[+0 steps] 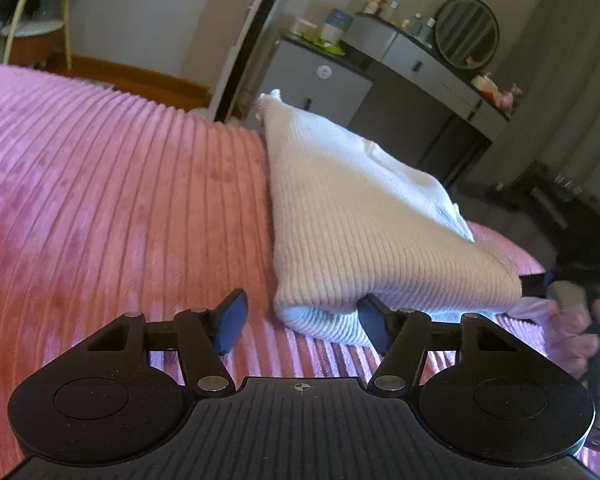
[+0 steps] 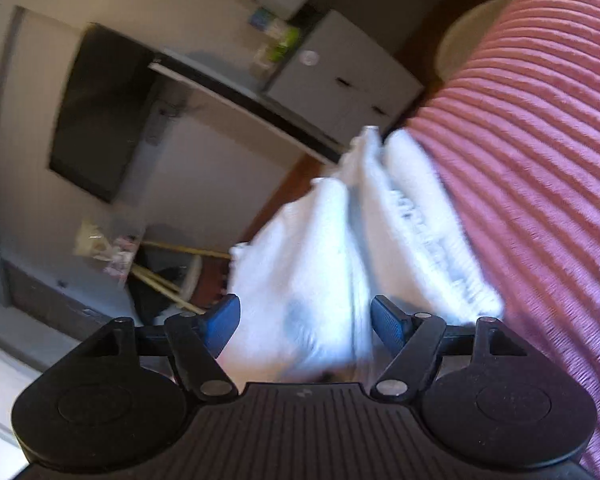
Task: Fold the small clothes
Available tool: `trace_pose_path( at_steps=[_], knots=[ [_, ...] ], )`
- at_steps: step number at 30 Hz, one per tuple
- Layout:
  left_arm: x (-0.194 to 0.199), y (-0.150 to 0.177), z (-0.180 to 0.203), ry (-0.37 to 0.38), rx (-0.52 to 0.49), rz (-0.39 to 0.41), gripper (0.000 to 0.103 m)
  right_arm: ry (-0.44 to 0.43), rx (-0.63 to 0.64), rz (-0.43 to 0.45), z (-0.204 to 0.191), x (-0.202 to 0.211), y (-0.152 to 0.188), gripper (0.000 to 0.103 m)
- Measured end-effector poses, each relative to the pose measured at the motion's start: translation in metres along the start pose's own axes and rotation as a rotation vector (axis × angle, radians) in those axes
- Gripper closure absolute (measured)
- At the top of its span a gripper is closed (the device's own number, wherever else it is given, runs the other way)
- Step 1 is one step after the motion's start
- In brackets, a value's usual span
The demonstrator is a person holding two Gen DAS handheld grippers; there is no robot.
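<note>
A white ribbed knit garment (image 1: 356, 216) lies folded in a thick bundle on the pink ribbed bedspread (image 1: 100, 208). My left gripper (image 1: 300, 320) is open at the bundle's near edge; its right finger (image 1: 374, 320) touches the folded edge and its left finger (image 1: 230, 320) stands beside it over the bedspread. In the blurred right wrist view the same white garment (image 2: 340, 240) fills the gap of my right gripper (image 2: 304, 322), whose jaws are wide apart around the cloth. The right gripper's hand shows at the left wrist view's right edge (image 1: 572, 320).
The bedspread (image 2: 540, 200) runs right in the right wrist view. Beyond the bed stand grey drawers (image 1: 320, 80), a dark dresser with a round mirror (image 1: 466, 32) and bottles, a wall TV (image 2: 100, 112) and a basket with sticks (image 2: 172, 280).
</note>
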State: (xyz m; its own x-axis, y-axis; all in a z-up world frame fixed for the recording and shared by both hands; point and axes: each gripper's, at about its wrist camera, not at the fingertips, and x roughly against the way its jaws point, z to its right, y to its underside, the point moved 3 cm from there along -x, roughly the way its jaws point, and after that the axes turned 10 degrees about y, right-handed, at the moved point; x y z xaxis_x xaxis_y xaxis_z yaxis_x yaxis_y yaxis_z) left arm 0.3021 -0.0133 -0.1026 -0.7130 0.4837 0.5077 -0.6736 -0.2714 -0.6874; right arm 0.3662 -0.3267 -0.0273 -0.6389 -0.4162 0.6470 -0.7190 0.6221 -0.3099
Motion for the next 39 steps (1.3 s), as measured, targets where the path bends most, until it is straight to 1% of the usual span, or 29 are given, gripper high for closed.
trace_pose_path(
  at_steps=[1, 3, 4, 5, 7, 8, 10, 12, 13, 14, 15, 17, 21, 22, 24, 27, 31, 34, 36, 37, 38, 39],
  knots=[
    [0.001, 0.000, 0.000, 0.004, 0.004, 0.000, 0.038, 0.000, -0.008, -0.016, 0.001, -0.003, -0.002, 0.032],
    [0.002, 0.000, 0.000, 0.011, 0.000, -0.003, 0.038, -0.032, -0.008, -0.051, -0.001, -0.010, -0.007, 0.040],
    [0.002, 0.001, 0.000, 0.015, -0.002, -0.010, 0.038, -0.034, -0.002, -0.060, -0.004, -0.013, -0.009, 0.051],
    [0.002, 0.001, -0.001, 0.021, -0.003, -0.018, 0.038, -0.035, 0.010, -0.070, -0.006, -0.015, -0.011, 0.054],
    [0.001, 0.001, -0.001, 0.034, 0.000, -0.024, 0.038, -0.027, 0.030, -0.092, -0.011, -0.023, -0.014, 0.053],
    [0.000, 0.001, -0.002, 0.034, 0.001, -0.024, 0.038, -0.019, 0.047, -0.113, -0.015, -0.029, -0.015, 0.046],
    [-0.001, 0.002, -0.003, 0.030, 0.005, -0.022, 0.038, -0.006, 0.075, -0.124, -0.021, -0.035, -0.015, 0.038],
    [-0.002, 0.004, -0.003, 0.023, -0.003, -0.016, 0.038, 0.029, 0.139, -0.113, -0.031, -0.039, -0.013, 0.038],
    [-0.002, 0.004, -0.003, 0.020, -0.007, -0.013, 0.038, 0.062, 0.186, -0.096, -0.038, -0.039, -0.011, 0.046],
    [-0.002, 0.005, -0.003, 0.018, -0.009, -0.010, 0.038, 0.093, 0.242, -0.079, -0.044, -0.038, -0.007, 0.066],
    [-0.002, 0.005, -0.002, 0.018, -0.010, -0.007, 0.038, 0.107, 0.304, -0.051, -0.052, -0.035, -0.002, 0.074],
    [-0.002, 0.006, -0.002, 0.023, -0.010, -0.001, 0.038, 0.125, 0.421, 0.025, -0.070, -0.023, 0.005, 0.079],
    [0.000, 0.007, -0.003, 0.023, 0.006, 0.018, 0.037, 0.165, 0.605, 0.186, -0.099, 0.006, 0.019, 0.080],
    [0.001, 0.007, -0.003, 0.017, 0.008, 0.022, 0.037, 0.186, 0.655, 0.230, -0.105, 0.014, 0.023, 0.080],
    [0.003, 0.008, -0.004, 0.012, 0.016, 0.028, 0.037, 0.210, 0.728, 0.276, -0.112, 0.023, 0.026, 0.080],
    [0.003, 0.009, -0.004, 0.005, 0.013, 0.027, 0.037, 0.259, 0.781, 0.309, -0.113, 0.028, 0.024, 0.080],
    [0.003, 0.009, -0.003, 0.001, 0.016, 0.030, 0.037, 0.332, 0.802, 0.347, -0.108, 0.031, 0.018, 0.080],
    [0.002, 0.009, -0.003, 0.004, 0.024, 0.031, 0.037, 0.371, 0.835, 0.369, -0.100, 0.023, 0.017, 0.080],
    [0.001, 0.010, -0.002, -0.001, 0.014, 0.028, 0.037, 0.395, 0.876, 0.378, -0.090, 0.015, 0.022, 0.076],
    [0.002, 0.011, -0.001, -0.003, 0.006, 0.027, 0.037, 0.443, 0.872, 0.367, -0.085, 0.010, 0.022, 0.067],
    [0.002, 0.011, 0.000, -0.004, 0.001, 0.026, 0.037, 0.480, 0.847, 0.361, -0.078, 0.010, 0.021, 0.065],
    [0.002, 0.011, 0.000, -0.003, 0.000, 0.025, 0.037, 0.491, 0.797, 0.360, -0.073, 0.015, 0.019, 0.063]
  ],
)
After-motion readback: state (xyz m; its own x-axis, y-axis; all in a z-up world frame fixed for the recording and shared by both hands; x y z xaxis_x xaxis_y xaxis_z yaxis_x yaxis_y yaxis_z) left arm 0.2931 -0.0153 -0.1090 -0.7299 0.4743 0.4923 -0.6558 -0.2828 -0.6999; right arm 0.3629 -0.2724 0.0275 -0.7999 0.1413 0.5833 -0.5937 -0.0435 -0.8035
